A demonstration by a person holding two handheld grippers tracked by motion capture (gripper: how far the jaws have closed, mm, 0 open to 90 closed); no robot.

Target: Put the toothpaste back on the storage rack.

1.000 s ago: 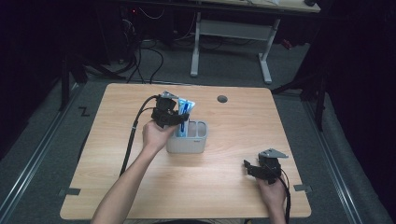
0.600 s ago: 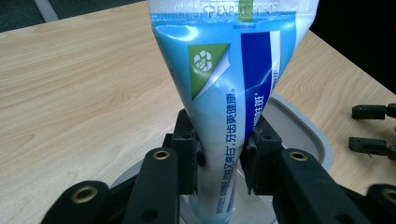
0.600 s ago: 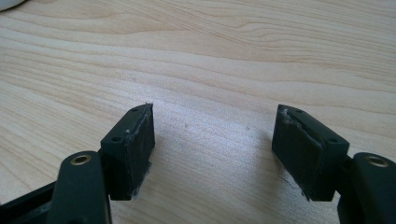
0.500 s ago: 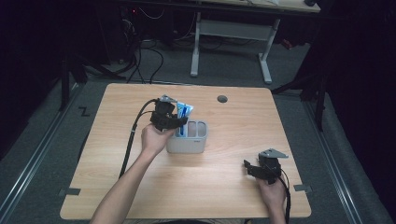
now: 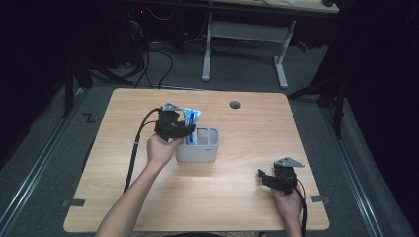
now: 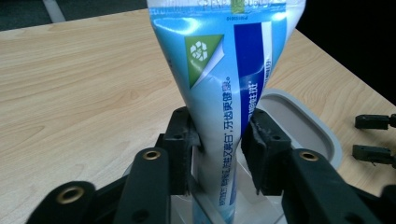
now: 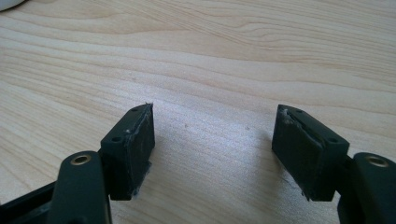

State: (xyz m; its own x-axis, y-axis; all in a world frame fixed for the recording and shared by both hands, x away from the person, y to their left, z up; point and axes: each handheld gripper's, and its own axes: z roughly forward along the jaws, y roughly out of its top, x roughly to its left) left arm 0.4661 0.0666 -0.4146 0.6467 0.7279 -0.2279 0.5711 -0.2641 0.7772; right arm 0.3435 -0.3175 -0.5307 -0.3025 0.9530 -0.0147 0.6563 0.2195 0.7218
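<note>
Nearest, at the near right of the desk (image 5: 247,128), the right gripper (image 5: 269,177) is held low over the wood by a hand that is partly cut off at the bottom edge. In the right gripper view its jaws are seen wide apart, with bare desk grain between them and nothing held. It is found where it was a second ago.

Farther in and to the left, the left gripper (image 5: 190,129) is held at the near left side of the grey holder (image 5: 197,153), and its cable (image 5: 136,148) trails back toward the near edge. The toothpaste tube (image 6: 224,70) stands upright between its jaws, with the narrow end down in the holder's left compartment. The jaws have just been opening. The pads are now seen slack alongside the tube's sides, and no squeeze shows in the plastic.

The tube's lower end is hidden behind the jaws and the holder wall, and its crimped top is cut off at the upper edge of the left gripper view. What lies in the right compartment cannot be made out. Compared with a second ago, the tube sits slightly lower and straighter.

Beyond, a round hole (image 5: 235,104) is seen near the desk's far edge. The floor behind is lost in darkness.
</note>
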